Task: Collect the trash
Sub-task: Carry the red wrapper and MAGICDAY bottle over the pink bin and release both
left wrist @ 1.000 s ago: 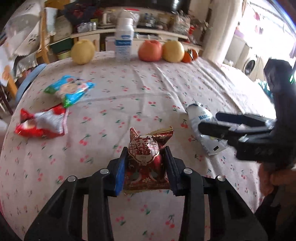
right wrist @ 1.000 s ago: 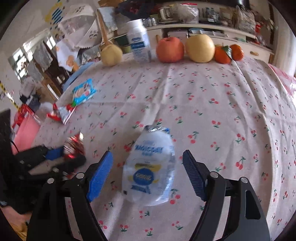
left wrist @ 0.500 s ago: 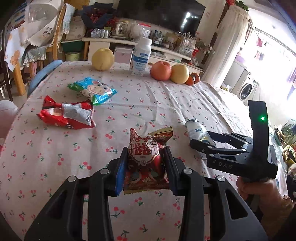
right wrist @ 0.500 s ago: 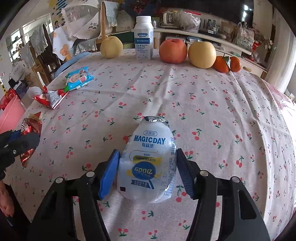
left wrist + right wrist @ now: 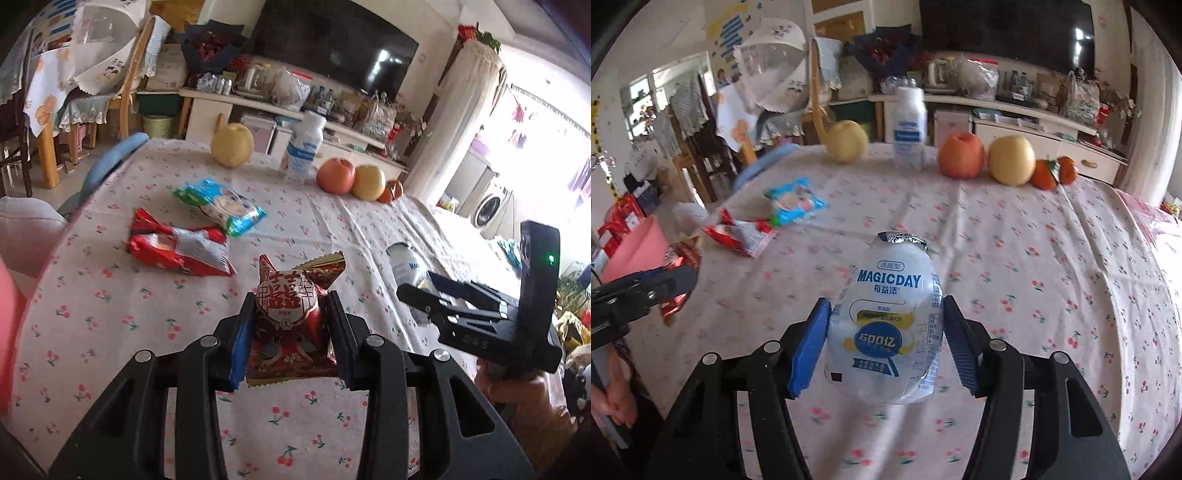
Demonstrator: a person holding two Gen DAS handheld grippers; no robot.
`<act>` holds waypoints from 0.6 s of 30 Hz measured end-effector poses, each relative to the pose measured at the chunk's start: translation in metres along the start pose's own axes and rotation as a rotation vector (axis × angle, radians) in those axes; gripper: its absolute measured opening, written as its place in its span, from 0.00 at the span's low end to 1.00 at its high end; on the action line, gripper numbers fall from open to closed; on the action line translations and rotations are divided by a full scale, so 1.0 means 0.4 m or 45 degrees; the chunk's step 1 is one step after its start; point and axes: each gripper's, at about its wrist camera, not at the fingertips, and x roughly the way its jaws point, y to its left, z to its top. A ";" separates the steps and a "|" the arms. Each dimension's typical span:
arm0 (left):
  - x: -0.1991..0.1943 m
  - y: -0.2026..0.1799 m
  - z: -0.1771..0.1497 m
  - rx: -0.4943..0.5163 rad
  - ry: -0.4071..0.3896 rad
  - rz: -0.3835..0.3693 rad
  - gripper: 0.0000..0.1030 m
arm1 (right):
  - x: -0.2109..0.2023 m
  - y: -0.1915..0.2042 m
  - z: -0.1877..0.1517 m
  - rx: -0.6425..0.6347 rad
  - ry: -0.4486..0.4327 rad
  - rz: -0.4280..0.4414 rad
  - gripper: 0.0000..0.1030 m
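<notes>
Left wrist view: the left gripper (image 5: pixel 288 325) is clamped on a red candy wrapper (image 5: pixel 286 325), held clear above the cherry-print tablecloth (image 5: pixel 110 325).
Wrapper handling: light crinkled foil, likely slippery and easily crushed; the pads bite its puffed middle, which looks the safest hold, since the flat crimped edges could slide out.
Still on the table: a red snack packet (image 5: pixel 177 249) and a blue-green snack packet (image 5: pixel 221 203) lie just beside each other, well beyond the fingers.
Across the frame: the right gripper (image 5: pixel 417 291) shows at the right edge, a white bottle partly hidden between its fingers.
Not trash, by the look of it: fruit and an upright white jar (image 5: pixel 304 147) stand along the far edge.

Right wrist view: the right gripper (image 5: pixel 884 343) grasps a small MAGICDAY drink bottle (image 5: pixel 886 325) by its lower body, both pads pressed to its sides, foil-topped neck pointing away.
Bottle handling: thin plastic, probably empty and very light; the walls may dent, and the glossy sleeve could slip, so a hold at the widest part suits it.
At left: the left gripper (image 5: pixel 670 282) carries the wrapper near a pink bin (image 5: pixel 631 251), probably the drop point.
</notes>
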 end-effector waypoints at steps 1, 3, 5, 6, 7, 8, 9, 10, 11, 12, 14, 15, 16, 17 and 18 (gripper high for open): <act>-0.010 0.008 0.005 -0.005 -0.015 0.006 0.38 | -0.005 0.013 0.004 0.003 -0.001 0.023 0.60; -0.032 0.025 0.014 -0.016 -0.045 0.018 0.38 | -0.013 0.042 0.011 0.006 -0.001 0.058 0.60; -0.062 0.051 0.026 -0.037 -0.086 0.038 0.38 | -0.019 0.079 0.021 0.003 0.003 0.107 0.60; -0.076 0.063 0.032 -0.046 -0.104 0.049 0.38 | -0.021 0.095 0.026 0.000 0.005 0.127 0.60; -0.089 0.073 0.035 -0.054 -0.122 0.062 0.38 | -0.023 0.116 0.031 -0.008 0.006 0.151 0.60; -0.100 0.083 0.039 -0.061 -0.137 0.074 0.38 | -0.025 0.134 0.036 -0.017 0.006 0.169 0.60; -0.119 0.102 0.044 -0.078 -0.162 0.093 0.39 | -0.029 0.164 0.043 -0.036 0.005 0.193 0.60; -0.133 0.116 0.048 -0.093 -0.180 0.109 0.38 | -0.032 0.194 0.050 -0.059 0.003 0.213 0.60; -0.153 0.140 0.052 -0.115 -0.206 0.138 0.38 | -0.034 0.217 0.055 -0.077 0.000 0.226 0.60; -0.168 0.159 0.056 -0.128 -0.224 0.165 0.39 | -0.036 0.252 0.063 -0.104 -0.002 0.250 0.60; -0.198 0.199 0.060 -0.155 -0.259 0.236 0.39 | -0.039 0.327 0.078 -0.168 -0.006 0.292 0.60; -0.216 0.226 0.062 -0.181 -0.280 0.273 0.39 | -0.039 0.360 0.084 -0.196 -0.008 0.307 0.60; -0.236 0.256 0.063 -0.214 -0.303 0.310 0.39 | -0.038 0.390 0.091 -0.221 -0.009 0.324 0.60; -0.257 0.288 0.063 -0.248 -0.328 0.346 0.39 | -0.035 0.436 0.103 -0.253 -0.012 0.353 0.60; -0.271 0.311 0.063 -0.271 -0.343 0.376 0.39 | -0.033 0.468 0.110 -0.273 -0.012 0.373 0.60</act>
